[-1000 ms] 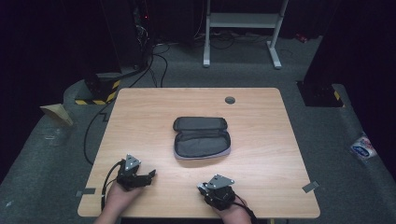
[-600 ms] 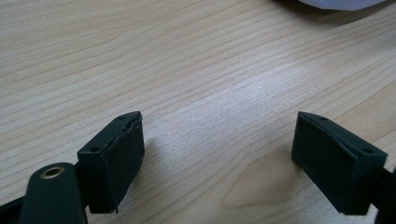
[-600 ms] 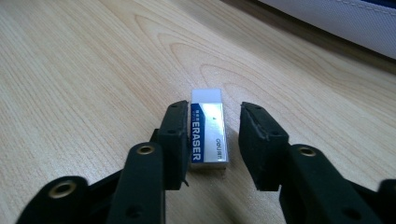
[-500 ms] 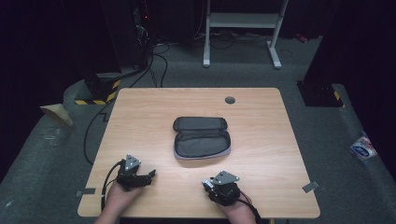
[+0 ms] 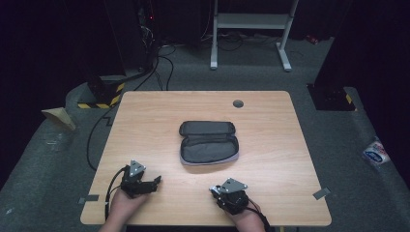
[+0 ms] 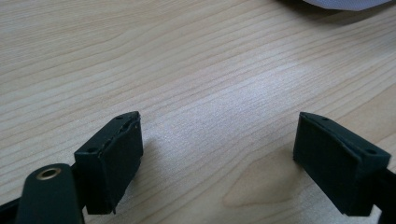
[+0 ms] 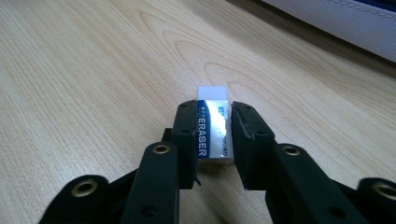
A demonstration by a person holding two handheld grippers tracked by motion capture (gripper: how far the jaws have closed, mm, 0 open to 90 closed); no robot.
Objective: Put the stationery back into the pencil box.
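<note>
On the table (image 5: 145,121), an eraser (image 7: 214,125) is sitting clamped.
Right gripper (image 7: 213,122) is pinching it; left gripper (image 6: 219,154) is gaping wide near the open case (image 5: 209,143).

In the right gripper view, we see the white eraser in a blue and silver sleeve (image 7: 214,128) pressed between the black jaws of the right hand-held gripper (image 7: 214,140), and its near end is hidden behind them. We read "ERASER" on the sleeve, but the smaller print beside it is too blurred for us to tell. The pale grey fabric pencil case (image 7: 345,21) is cut off by the top edge there. In the left gripper view its corner (image 6: 348,3) is cut off in the same way. In the high view, the eraser is hidden under the right hand-held gripper (image 5: 231,195), and the person's forearms leave the bottom edge. The small white and blue packet on the floor (image 5: 376,153) is too small to read.
</note>
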